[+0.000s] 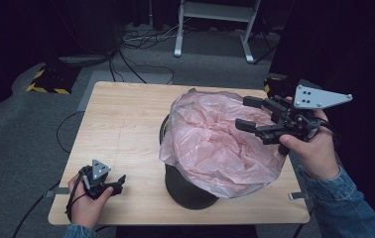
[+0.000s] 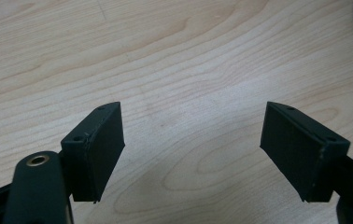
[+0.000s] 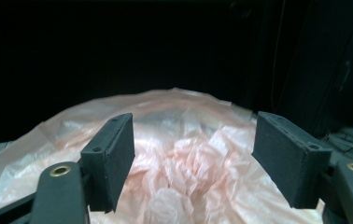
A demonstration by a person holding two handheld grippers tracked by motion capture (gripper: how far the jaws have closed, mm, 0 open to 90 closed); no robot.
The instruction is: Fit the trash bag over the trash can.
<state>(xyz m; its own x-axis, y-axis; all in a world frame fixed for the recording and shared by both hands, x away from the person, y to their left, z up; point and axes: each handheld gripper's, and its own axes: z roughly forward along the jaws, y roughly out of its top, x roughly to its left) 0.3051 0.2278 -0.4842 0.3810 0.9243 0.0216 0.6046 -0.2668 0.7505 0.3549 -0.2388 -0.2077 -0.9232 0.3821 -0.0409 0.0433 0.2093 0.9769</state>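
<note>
Pink bag (image 1: 215,144) hides most of the bin (image 1: 188,191).
My right gripper (image 1: 247,113) hovers wide and empty above it; my left gripper (image 1: 121,181) rests wide at the desk's (image 1: 121,124) near-left corner.

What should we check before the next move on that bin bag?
1. Right tongs open, nothing between them: ok.
2. Right tongs over the pink bag: ok, at its right side, not gripping it.
3. Bag over the rim of the black bin: ok at front and right; the left rim still shows bare.
4. Left tongs open, nothing held: ok.
5. Left tongs near the bin: not ok, low over the table at its front left corner.
6. Bin standing steady: cannot tell.
</note>
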